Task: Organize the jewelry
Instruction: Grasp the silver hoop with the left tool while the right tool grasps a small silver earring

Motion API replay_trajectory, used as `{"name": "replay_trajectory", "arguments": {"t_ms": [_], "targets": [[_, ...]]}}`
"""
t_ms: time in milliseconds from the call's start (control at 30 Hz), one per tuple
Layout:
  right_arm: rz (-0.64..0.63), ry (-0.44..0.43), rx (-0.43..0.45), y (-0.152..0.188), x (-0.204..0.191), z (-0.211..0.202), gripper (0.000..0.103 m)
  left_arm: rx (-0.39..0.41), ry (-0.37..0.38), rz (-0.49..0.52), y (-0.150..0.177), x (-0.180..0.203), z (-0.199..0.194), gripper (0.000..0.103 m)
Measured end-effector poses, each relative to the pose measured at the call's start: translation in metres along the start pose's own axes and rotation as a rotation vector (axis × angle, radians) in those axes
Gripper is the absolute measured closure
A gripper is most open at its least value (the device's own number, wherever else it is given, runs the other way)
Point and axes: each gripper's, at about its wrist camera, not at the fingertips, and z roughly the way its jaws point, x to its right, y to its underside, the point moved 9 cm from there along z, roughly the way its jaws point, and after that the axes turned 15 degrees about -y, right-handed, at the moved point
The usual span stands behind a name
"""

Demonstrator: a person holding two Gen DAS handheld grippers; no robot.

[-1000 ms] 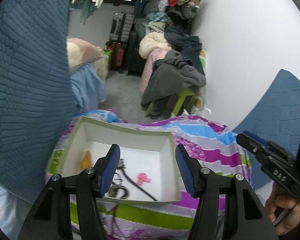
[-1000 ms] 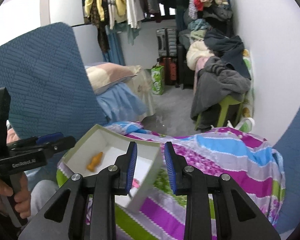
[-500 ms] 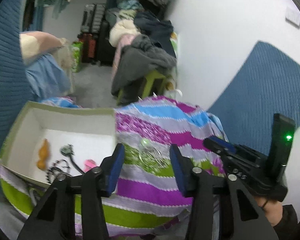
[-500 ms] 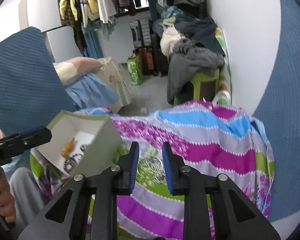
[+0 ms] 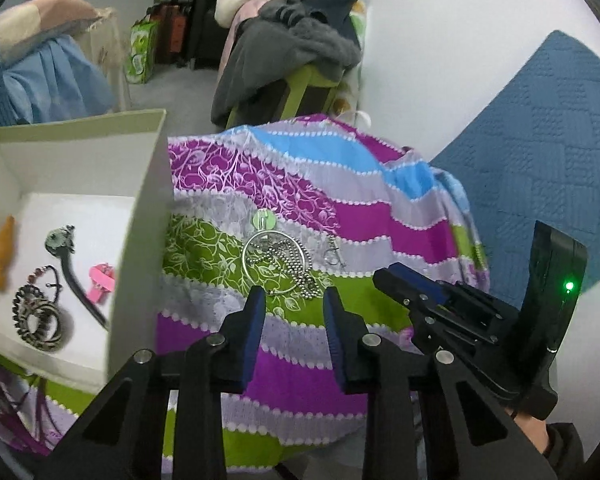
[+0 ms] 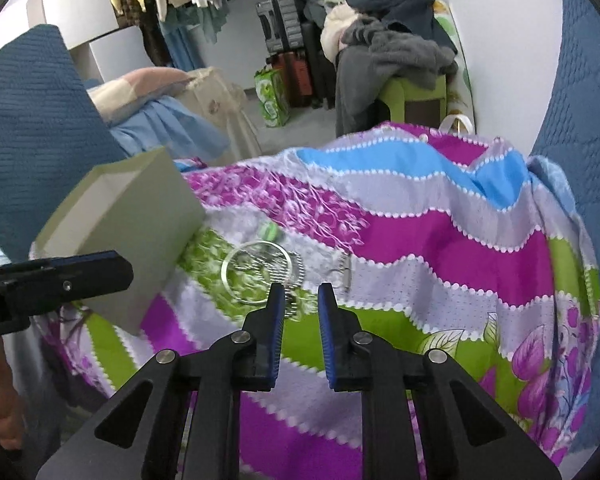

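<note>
Now the left hand-held gripper (image 5: 294, 306), jaws apart and just closing on nothing, hangs near the silver ring (image 5: 277, 261); the box (image 5: 140, 216) edge sits just left; the right hand-held gripper (image 6: 299, 306), apart a little and empty, has bare cloth (image 6: 440, 264) beside it.

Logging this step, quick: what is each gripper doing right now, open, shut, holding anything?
Left gripper: open, jaws just been closing, nothing between them, above the bangle.
Right gripper: open a narrow gap, empty.

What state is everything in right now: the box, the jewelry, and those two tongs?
Box: open, no lid, on the striped cloth.
Orange piece, black hair stick, pink clip, beaded bracelets: inside the box.
Silver bangle and ball chain: loose on the cloth, overlapping.
Small clasp: loose on the cloth.
Left tongs: empty, jaws apart, just been closing.
Right tongs: empty, narrow gap.
</note>
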Motion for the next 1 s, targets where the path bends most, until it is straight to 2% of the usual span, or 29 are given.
{"name": "replay_trajectory", "arguments": {"t_ms": [200,433,533,800,1000], "targets": [[-0.012,-0.006,-0.043,-0.001,0.018,0.026,0.091,-0.027,-0.05,-0.006,-0.004,0.005,0.038,0.075],[-0.035,0.04,-0.081,-0.003,0.037,0.052,0.092,-0.052,-0.131,-0.037,-0.004,-0.005,0.076,0.074],[-0.059,0.058,-0.094,-0.003,0.04,0.059,0.092,-0.053,-0.161,-0.014,-0.004,-0.008,0.089,0.075],[-0.133,0.104,-0.123,-0.001,0.041,0.075,0.093,-0.03,-0.179,0.014,-0.011,-0.011,0.103,0.075],[-0.119,0.108,-0.127,-0.002,0.042,0.076,0.099,-0.018,-0.19,0.054,-0.014,-0.008,0.111,0.075]]}}
